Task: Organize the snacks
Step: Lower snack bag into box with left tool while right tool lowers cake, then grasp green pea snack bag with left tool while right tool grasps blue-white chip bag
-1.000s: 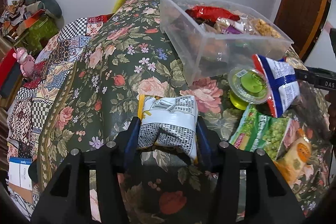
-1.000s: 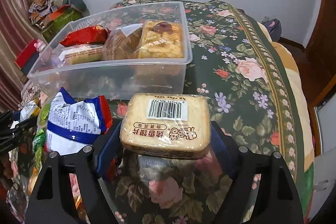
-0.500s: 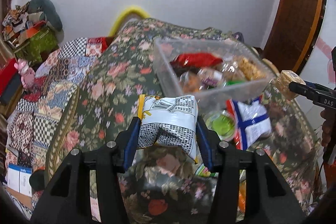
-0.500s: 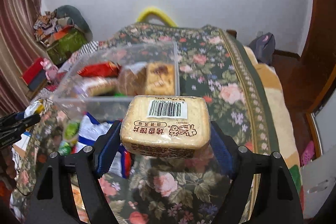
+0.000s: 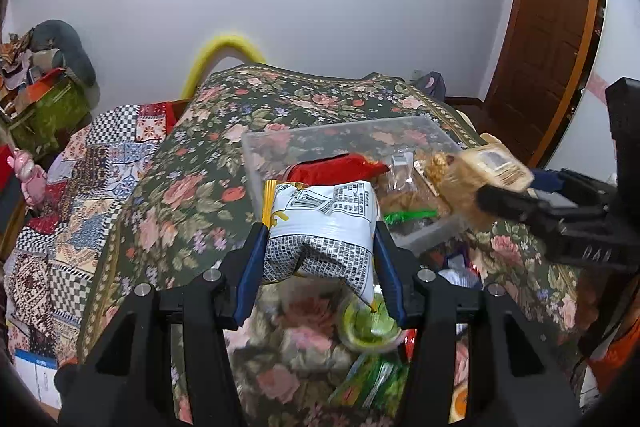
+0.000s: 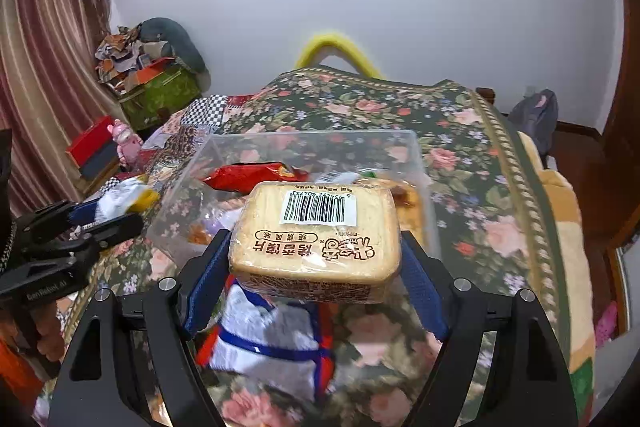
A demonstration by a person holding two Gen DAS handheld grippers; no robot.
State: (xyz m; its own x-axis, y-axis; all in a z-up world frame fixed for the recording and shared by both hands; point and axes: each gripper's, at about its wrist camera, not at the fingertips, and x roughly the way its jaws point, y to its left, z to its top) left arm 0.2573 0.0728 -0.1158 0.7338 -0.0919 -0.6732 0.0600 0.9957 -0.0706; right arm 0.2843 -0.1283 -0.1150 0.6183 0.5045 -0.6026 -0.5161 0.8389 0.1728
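Note:
My left gripper (image 5: 320, 255) is shut on a white snack bag with black print (image 5: 322, 227), held above the floral cloth just in front of the clear plastic box (image 5: 344, 135). My right gripper (image 6: 316, 259) is shut on a tan wrapped biscuit pack with a barcode (image 6: 316, 235), raised near the clear plastic box (image 6: 316, 139). The right gripper and its biscuit pack (image 5: 492, 167) appear at the box's right side in the left wrist view. The box holds a red packet (image 5: 340, 165) and other wrapped snacks.
Loose snacks lie on the floral cloth (image 5: 180, 195) below the grippers: a green jelly cup (image 5: 370, 323), a green pea bag (image 5: 368, 383), a white and blue bag (image 6: 268, 343). A patchwork cover (image 5: 80, 195) and clutter lie left; a wooden door (image 5: 548, 39) stands right.
Both grippers have risen with their snacks and moved toward the box, so the table looks lower and farther. The right gripper with its biscuit pack has come closer to the box's right side.

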